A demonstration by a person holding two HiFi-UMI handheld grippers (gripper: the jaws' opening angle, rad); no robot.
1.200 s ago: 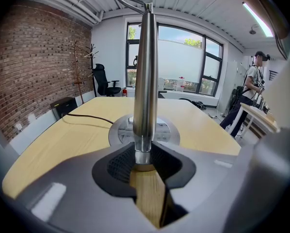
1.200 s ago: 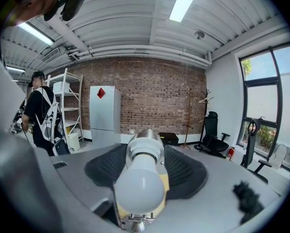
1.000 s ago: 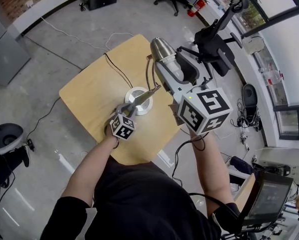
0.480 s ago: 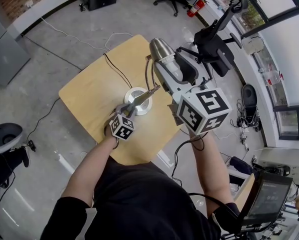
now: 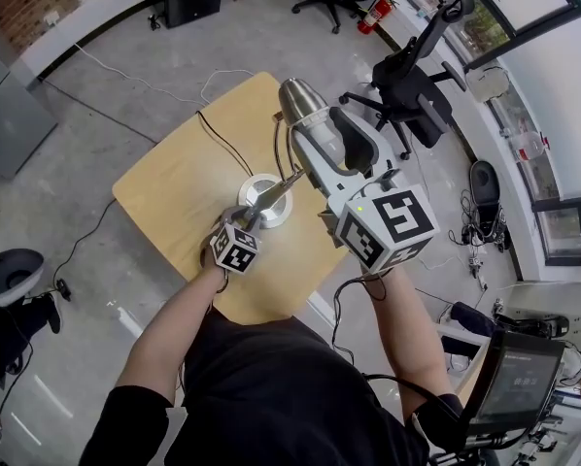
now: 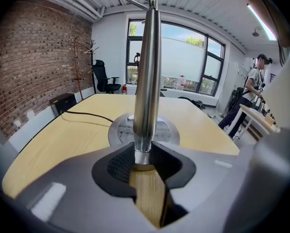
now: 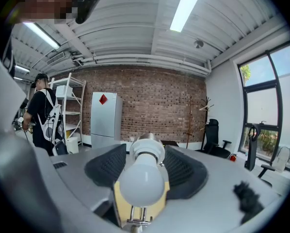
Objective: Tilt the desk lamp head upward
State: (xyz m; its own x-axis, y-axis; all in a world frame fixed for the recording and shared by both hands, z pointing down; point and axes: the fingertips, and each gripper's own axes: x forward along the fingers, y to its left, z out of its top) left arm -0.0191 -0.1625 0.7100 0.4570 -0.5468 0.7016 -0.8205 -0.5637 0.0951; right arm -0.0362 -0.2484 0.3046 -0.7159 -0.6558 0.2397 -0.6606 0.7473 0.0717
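Note:
A desk lamp stands on the wooden table [image 5: 174, 178]. Its round metal base [image 5: 255, 190] sits mid-table, and the chrome pole [image 6: 147, 72] rises from the same base [image 6: 120, 130]. My left gripper [image 5: 247, 216] is shut on the pole just above the base, which shows up close between the left gripper's [image 6: 144, 160] pads. The silver lamp head [image 5: 298, 97] carries a white bulb [image 5: 327, 144]. My right gripper [image 5: 337, 136] is closed around the head's socket, with the bulb [image 7: 141, 181] lying between its pads [image 7: 104, 166].
A black cable [image 5: 222, 139] runs from the base over the table's far edge. Office chairs [image 5: 412, 76] stand beyond the table on the right. A person [image 6: 254, 89] stands in the background, and a white fridge [image 7: 105, 118] and shelves [image 7: 72, 110] line the brick wall.
The right gripper and the lamp head have shifted slightly toward the upper left of the head view. The left gripper keeps its hold on the pole and has not moved.

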